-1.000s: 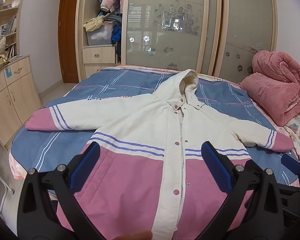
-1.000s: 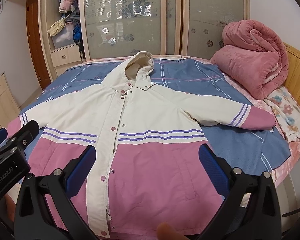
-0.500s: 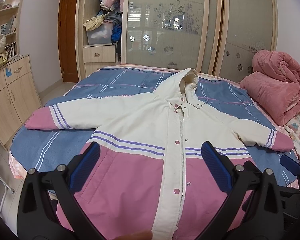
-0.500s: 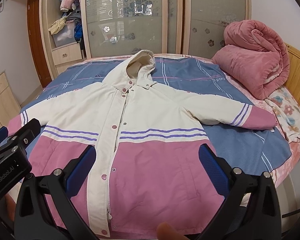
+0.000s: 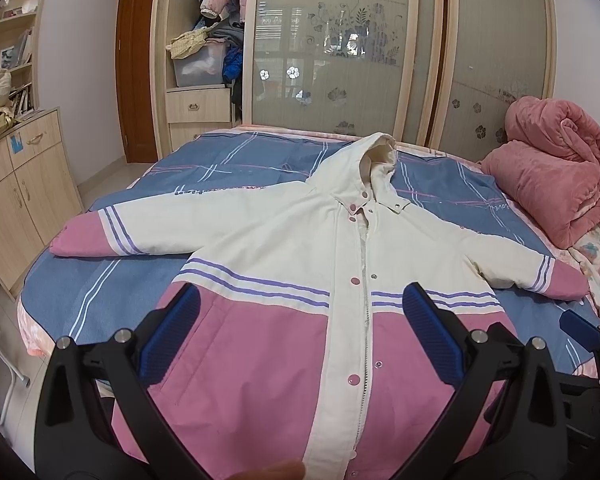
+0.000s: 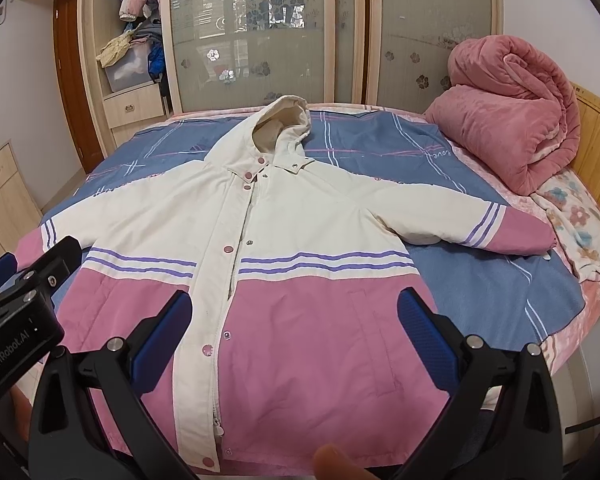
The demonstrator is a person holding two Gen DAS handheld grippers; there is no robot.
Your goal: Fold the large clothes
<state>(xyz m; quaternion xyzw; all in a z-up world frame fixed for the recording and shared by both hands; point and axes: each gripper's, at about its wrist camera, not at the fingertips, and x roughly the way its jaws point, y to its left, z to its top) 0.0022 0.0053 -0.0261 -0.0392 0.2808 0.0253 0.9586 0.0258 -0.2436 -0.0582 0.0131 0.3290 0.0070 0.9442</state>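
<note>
Both grippers, left gripper [image 5: 300,320] and right gripper [image 6: 294,316], gape wide (empty) above one jacket [image 5: 300,248].

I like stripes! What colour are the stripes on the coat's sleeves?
Purple stripes on the cream-and-pink coat, clearest in the right wrist view.

Jacket [image 5: 284,240] cream/pink w/ purple stripes; bedsheet [image 5: 100,292] blue.

A jacket [image 5: 300,264] lies spread flat on the bed [image 5: 236,168], hood toward the far wardrobe [image 5: 340,52], sleeves stretched left and right. A rolled quilt [image 5: 552,176] sits on the bed's far right. A cabinet [image 5: 16,184] stands left of the bed.
</note>
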